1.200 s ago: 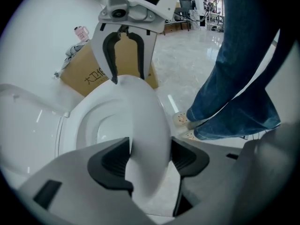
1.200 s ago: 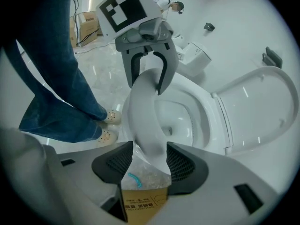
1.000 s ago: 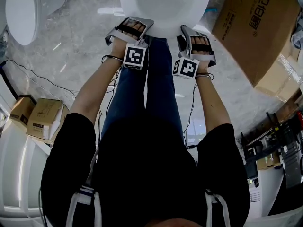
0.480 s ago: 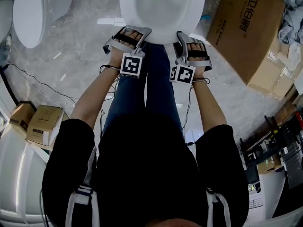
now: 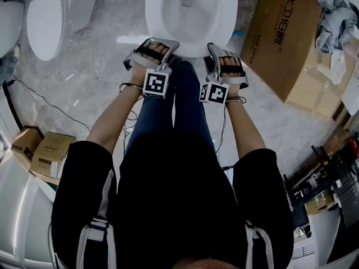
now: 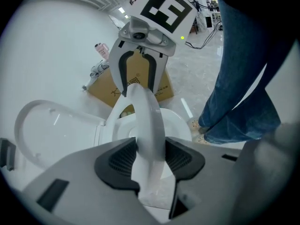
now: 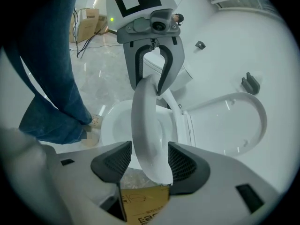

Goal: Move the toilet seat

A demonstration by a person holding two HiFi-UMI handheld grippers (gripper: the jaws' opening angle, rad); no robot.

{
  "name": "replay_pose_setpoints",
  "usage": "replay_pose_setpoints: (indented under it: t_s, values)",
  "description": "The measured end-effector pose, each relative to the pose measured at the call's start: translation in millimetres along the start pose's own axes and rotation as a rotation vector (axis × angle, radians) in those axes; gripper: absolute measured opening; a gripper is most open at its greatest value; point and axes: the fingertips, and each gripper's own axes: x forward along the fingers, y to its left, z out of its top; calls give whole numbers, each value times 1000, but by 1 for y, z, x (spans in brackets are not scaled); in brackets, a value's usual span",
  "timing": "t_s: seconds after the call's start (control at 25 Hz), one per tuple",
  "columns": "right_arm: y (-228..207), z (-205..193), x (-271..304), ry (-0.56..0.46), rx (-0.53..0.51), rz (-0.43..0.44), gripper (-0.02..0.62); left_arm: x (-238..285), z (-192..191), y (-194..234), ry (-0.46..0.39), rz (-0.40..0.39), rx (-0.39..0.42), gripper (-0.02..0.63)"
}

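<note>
The white toilet seat (image 5: 190, 48) is a ring hinged on the toilet, and its front edge is raised off the bowl (image 5: 188, 10). My left gripper (image 5: 154, 48) is shut on the seat's front left rim (image 6: 145, 121), which both pads touch. Its jaws have just been closing with the seat between them. My right gripper (image 5: 224, 58) is shut on the front right rim (image 7: 147, 130). Each gripper view shows the other gripper across the ring: the right gripper (image 6: 137, 90) and the left gripper (image 7: 151, 86). The lid (image 7: 234, 121) stands open behind.
A second toilet (image 5: 47, 15) stands at upper left. At right lies a large cardboard box (image 5: 286, 32) with grey cloth (image 5: 331, 27) on it. Small boxes (image 5: 47, 153) and cables (image 5: 50, 102) are on the floor at left. The person's legs (image 5: 174, 111) stand before the bowl.
Both grippers have risen with the seat's front edge between their jaws. The seat has tilted up, and more of the bowl's inside now shows in the head view.
</note>
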Motion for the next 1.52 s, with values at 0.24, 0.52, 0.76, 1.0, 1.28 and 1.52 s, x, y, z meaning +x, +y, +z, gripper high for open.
replay_pose_setpoints:
  t_s: [0.24, 0.52, 0.76, 1.0, 1.28, 1.52]
  values:
    - [-23, 2, -20, 5, -6, -26, 243, -22, 4, 25, 5, 36, -2, 165]
    - [-56, 11, -36, -6, -34, -72, 203, -41, 6, 51, 16, 73, -15, 146]
    - [-77, 15, -46, 5, -57, -96, 135, -56, 8, 75, 26, 110, -13, 130]
    - [-98, 15, -53, 23, -53, -58, 130, -66, 12, 98, 22, 152, -25, 123]
    - [-129, 17, -58, 8, -34, -7, 129, -79, 13, 129, 27, 160, -36, 114]
    - [-150, 18, -60, 0, -26, 16, 127, -87, 12, 151, 28, 146, -51, 110]
